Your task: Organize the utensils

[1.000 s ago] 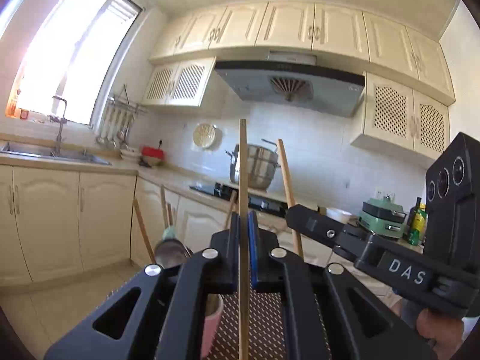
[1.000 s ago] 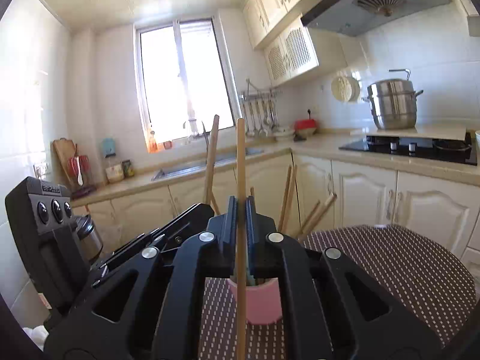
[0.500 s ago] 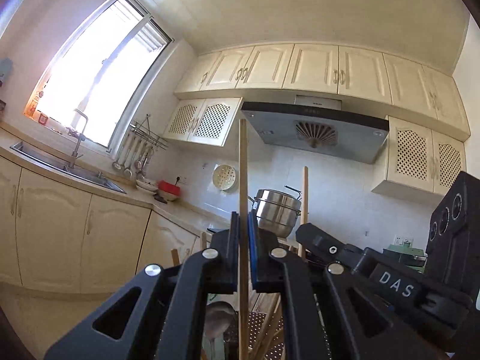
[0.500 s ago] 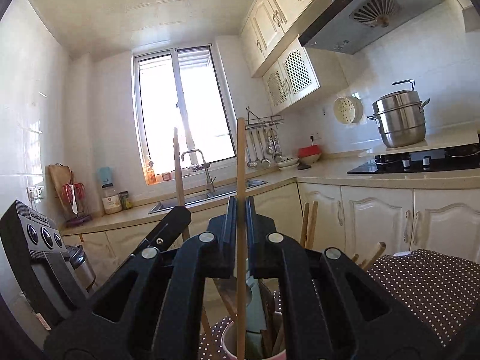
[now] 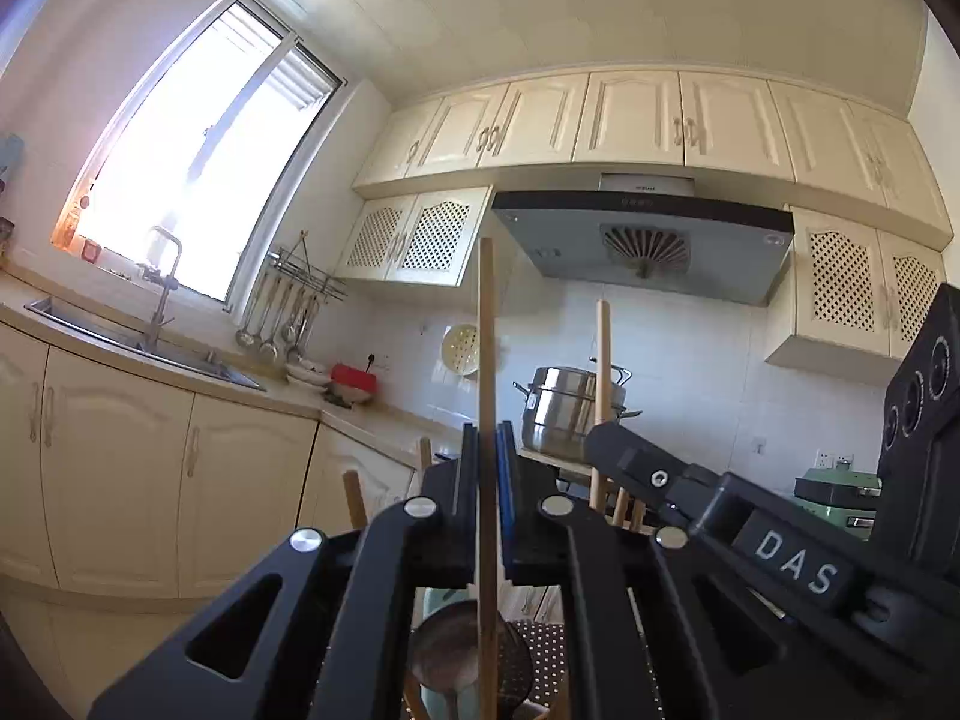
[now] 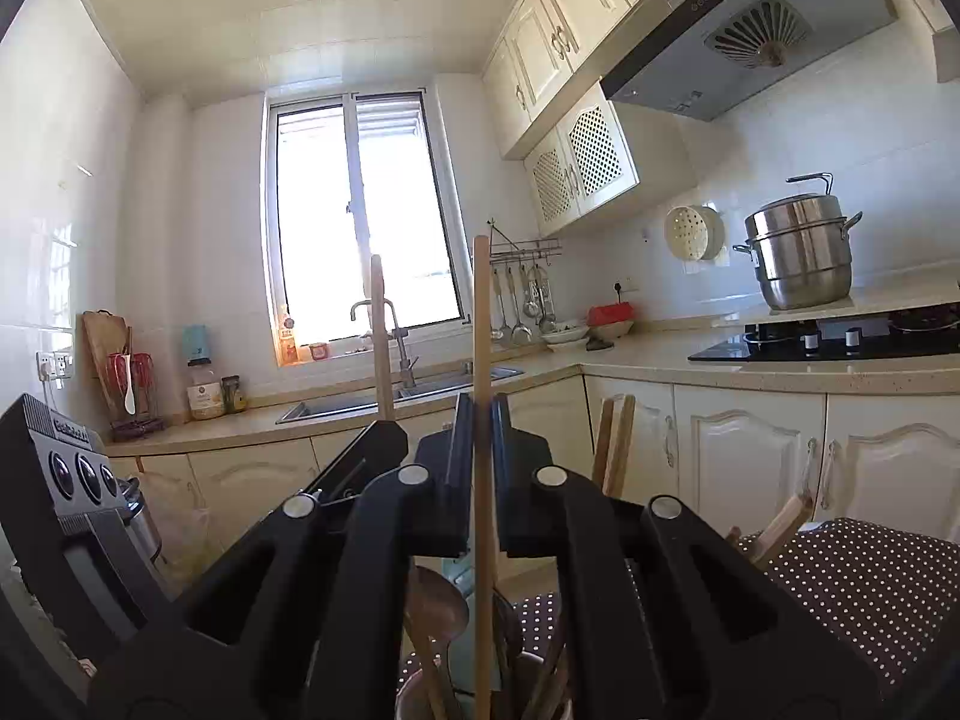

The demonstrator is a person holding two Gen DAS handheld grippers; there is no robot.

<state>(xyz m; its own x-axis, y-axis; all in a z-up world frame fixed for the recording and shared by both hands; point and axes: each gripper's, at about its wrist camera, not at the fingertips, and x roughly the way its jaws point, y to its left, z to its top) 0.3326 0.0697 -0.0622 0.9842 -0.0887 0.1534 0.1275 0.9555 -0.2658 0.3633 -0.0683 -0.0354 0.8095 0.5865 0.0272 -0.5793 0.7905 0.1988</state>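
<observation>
chopsticks upright, one pinched in each: left gripper (image 5: 487,450) clamps wooden chopstick (image 5: 486,324), right gripper (image 6: 477,420) clamps its mate (image 6: 482,324). utensil cup (image 6: 420,693) at 6 o'clock. insertion step; next, lower tips, then release.

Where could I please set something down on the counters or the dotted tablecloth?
Free: the counter between sink and black hob, and the dotted tablecloth on the right. Crowded: the utensil cup below the tools, and the corner by the red bowl.
</observation>
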